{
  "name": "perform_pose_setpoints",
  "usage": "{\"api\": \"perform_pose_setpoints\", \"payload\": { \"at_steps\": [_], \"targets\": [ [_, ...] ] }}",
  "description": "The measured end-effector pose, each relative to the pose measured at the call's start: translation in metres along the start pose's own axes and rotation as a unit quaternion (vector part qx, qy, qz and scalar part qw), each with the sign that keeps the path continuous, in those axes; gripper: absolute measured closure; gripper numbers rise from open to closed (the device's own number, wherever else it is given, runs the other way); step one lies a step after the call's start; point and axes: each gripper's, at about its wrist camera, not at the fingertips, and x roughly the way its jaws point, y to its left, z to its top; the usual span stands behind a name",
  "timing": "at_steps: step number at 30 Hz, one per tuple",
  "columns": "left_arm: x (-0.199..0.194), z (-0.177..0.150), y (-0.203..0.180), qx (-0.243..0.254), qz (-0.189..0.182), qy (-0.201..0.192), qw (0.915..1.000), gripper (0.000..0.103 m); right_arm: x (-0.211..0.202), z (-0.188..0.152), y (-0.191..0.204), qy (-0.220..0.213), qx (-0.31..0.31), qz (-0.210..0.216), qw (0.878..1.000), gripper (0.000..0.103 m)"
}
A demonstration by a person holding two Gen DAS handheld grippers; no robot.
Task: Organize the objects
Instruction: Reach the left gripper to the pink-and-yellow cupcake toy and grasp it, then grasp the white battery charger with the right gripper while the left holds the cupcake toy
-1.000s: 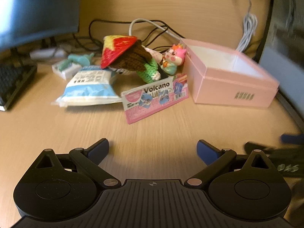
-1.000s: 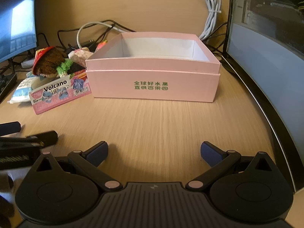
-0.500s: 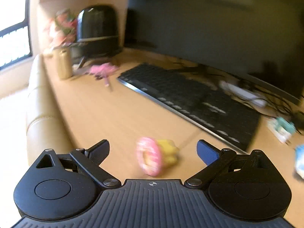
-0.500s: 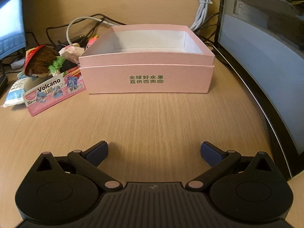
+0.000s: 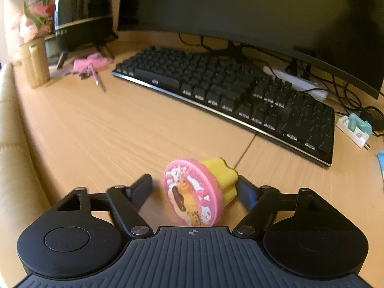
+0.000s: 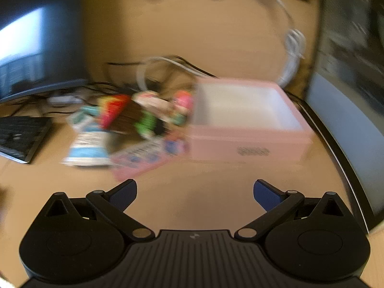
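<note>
Behind the closing left gripper (image 5: 194, 187) and its toy cup (image 5: 199, 192) lies a keyboard (image 5: 230, 98); right gripper (image 6: 195, 192) apart, seemingly empty.

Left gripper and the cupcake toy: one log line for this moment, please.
left gripper: closing around cupcake toy, left pad not yet touching | right gripper: open, empty | pink box: open, empty
</note>
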Motion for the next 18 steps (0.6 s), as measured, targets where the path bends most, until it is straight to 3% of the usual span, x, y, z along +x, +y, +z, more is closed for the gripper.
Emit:
{"api": "perform_pose_setpoints", "payload": {
  "at_steps": [5, 8, 10, 13, 18],
  "targets": [
    [-0.016, 0.002, 0.005, -0.067, -0.043, 0.012, 0.9968, 0.036, 0.020, 0.039, 0.044, -0.027, -0.074, 0.078, 0.994, 0.000],
    [-0.040, 0.006, -0.001, -0.063, -0.053, 0.005, 0.9966, 0.036, 0.047, 0.063, 0.085, -0.036, -0.117, 0.130, 0.984, 0.000],
    [-0.061, 0.009, -0.004, -0.053, -0.079, -0.005, 0.9954, 0.036, 0.079, 0.079, 0.112, -0.016, -0.124, 0.167, 0.978, 0.000],
    [-0.093, 0.012, -0.008, -0.027, -0.103, -0.019, 0.9942, 0.036, 0.127, 0.100, 0.152, 0.014, -0.114, 0.179, 0.977, 0.001],
    [-0.124, 0.007, 0.006, -0.022, -0.119, -0.021, 0.9925, 0.036, 0.202, 0.129, 0.199, 0.052, -0.062, 0.141, 0.987, 0.008]
  ]
}}
